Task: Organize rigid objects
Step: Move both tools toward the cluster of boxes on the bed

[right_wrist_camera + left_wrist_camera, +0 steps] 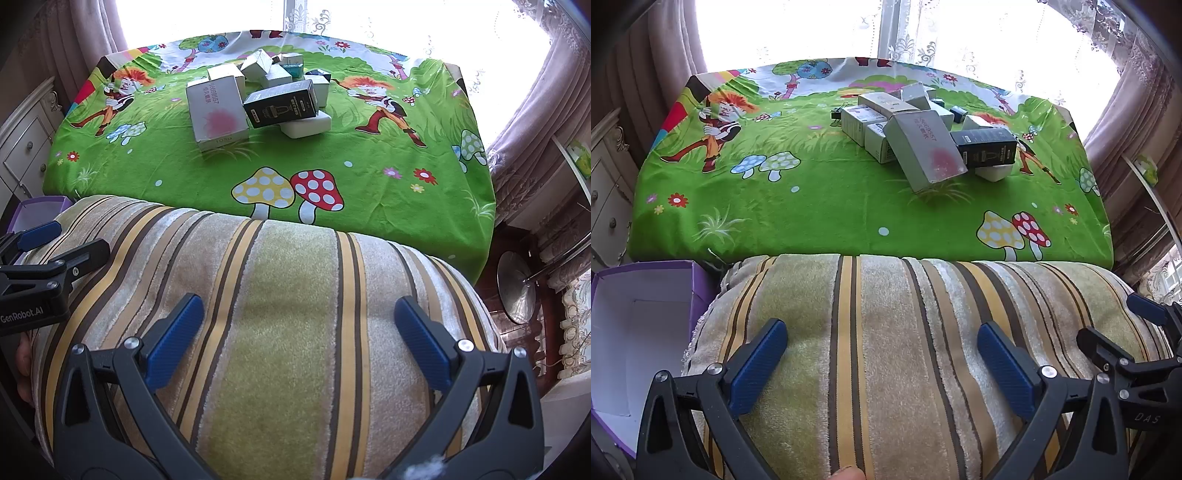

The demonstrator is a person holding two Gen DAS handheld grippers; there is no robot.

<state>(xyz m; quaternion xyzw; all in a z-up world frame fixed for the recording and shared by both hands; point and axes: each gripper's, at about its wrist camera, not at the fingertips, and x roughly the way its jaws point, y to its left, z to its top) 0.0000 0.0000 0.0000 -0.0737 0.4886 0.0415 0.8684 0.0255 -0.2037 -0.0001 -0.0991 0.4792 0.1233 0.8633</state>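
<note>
A heap of small cartons lies on the green cartoon tablecloth (812, 206). It holds a large white box with a pink blotch (925, 149), a black box (988, 147) and several smaller white ones. The heap also shows in the right wrist view, with the white box (218, 110) and the black box (282, 103). My left gripper (882, 328) is open and empty, low over a striped towel-covered cushion. My right gripper (299, 306) is open and empty over the same cushion (295, 332). Both are well short of the heap.
An open purple box with a white inside (639, 325) stands at the left below the table edge. A white cabinet (609, 184) is at the far left. Curtains and a bright window are behind the table. A lamp base (517, 288) is at the right.
</note>
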